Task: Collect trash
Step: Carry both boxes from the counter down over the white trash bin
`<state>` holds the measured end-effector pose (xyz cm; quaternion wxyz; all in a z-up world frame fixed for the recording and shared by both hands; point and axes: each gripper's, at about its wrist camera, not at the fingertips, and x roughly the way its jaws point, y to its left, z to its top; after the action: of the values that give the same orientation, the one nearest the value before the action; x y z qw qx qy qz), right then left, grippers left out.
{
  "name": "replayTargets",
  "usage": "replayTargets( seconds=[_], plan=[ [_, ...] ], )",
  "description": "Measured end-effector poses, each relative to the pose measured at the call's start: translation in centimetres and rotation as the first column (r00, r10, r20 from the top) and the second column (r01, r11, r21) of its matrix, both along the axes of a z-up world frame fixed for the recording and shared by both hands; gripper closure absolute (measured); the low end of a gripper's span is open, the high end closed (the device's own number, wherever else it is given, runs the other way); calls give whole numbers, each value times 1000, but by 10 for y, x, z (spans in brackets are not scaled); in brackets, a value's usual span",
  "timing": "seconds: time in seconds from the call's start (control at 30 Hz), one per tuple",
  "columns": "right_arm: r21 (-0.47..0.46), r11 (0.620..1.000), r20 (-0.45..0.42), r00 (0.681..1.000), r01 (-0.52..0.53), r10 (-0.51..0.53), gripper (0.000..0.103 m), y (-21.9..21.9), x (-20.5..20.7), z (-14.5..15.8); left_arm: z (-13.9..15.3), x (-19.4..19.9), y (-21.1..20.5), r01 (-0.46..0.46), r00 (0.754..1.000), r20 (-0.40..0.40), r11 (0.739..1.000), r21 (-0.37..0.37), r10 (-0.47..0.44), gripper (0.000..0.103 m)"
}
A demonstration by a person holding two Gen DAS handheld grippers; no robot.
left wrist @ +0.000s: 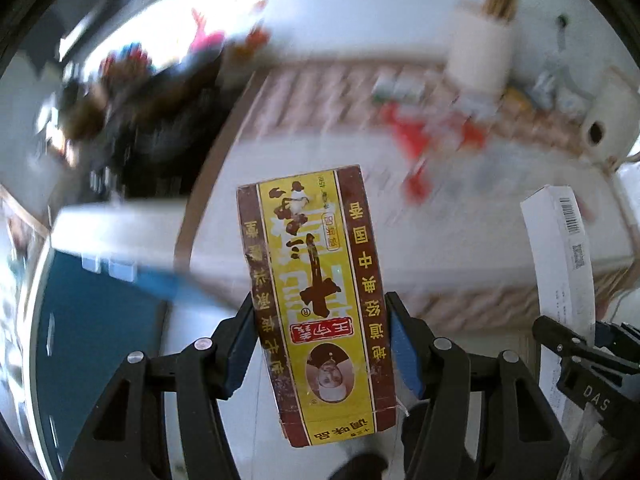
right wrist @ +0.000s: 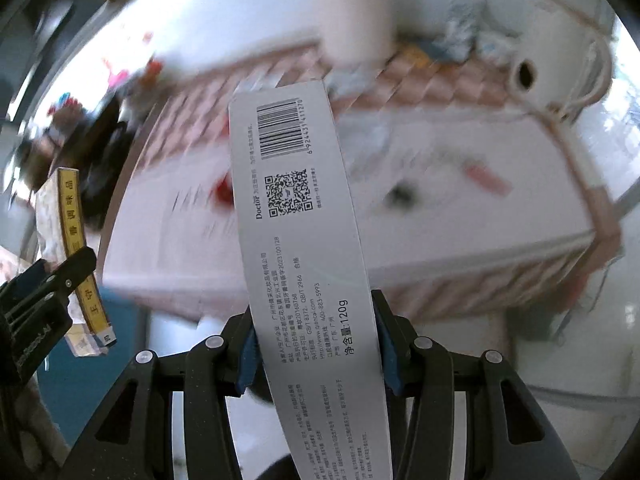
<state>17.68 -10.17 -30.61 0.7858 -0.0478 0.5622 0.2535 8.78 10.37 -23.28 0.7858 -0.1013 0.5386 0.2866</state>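
Clearly, two boxes are held, one per hand-held gripper. The left hand-held gripper (left wrist: 322, 340) pinches a yellow-and-brown seasoning box (left wrist: 316, 304) between its blue pads, upright above the tabletop (left wrist: 300, 176). The right hand-held gripper (right wrist: 316, 344) pinches a long white box (right wrist: 300, 240) with one barcode and one QR code. Behind, blurred, stand one white cup (left wrist: 480, 52) and one paper roll (left wrist: 608, 116).

Straight ahead my view is blocked: the yellow spice box (left wrist: 316, 304) fills the center of the left view, the white carton (right wrist: 304, 264) the center of the right. Beyond, the surface (right wrist: 460, 208) shows a bare white stretch mid-frame; its far edge is crowded by a white cylinder (left wrist: 478, 54) and a paper roll (left wrist: 608, 116).
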Motion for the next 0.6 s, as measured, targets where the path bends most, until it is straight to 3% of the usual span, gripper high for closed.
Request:
replayTargets(
  seconds=[0.13,0.23,0.3,0.37,0.43,0.6],
  plan=[
    [-53,991,-120,986,-123,116,52,39,-55,-63,-78,-48,31,-109,989,-116,985,-134,94,46],
    [-98,972,-200,961,-215,192,52,67,-91,-124,-151,-76,51,-203,968,-201,942,-268,152,46],
    [-127,957,-244,944,-260,224,52,80,-107,-168,-213,-92,63,-272,948,-262,881,-386,178,46],
    [-145,947,-291,927,-286,236,52,89,-121,-210,-271,-105,72,-335,928,-311,824,-457,205,46],
    [-161,936,-368,899,-312,237,52,100,-135,-272,-328,-114,78,-381,911,-351,768,-514,217,46],
    [-196,914,-492,842,-354,221,52,117,-159,-394,-459,-118,82,-442,875,-445,688,-576,190,46]
  ],
)
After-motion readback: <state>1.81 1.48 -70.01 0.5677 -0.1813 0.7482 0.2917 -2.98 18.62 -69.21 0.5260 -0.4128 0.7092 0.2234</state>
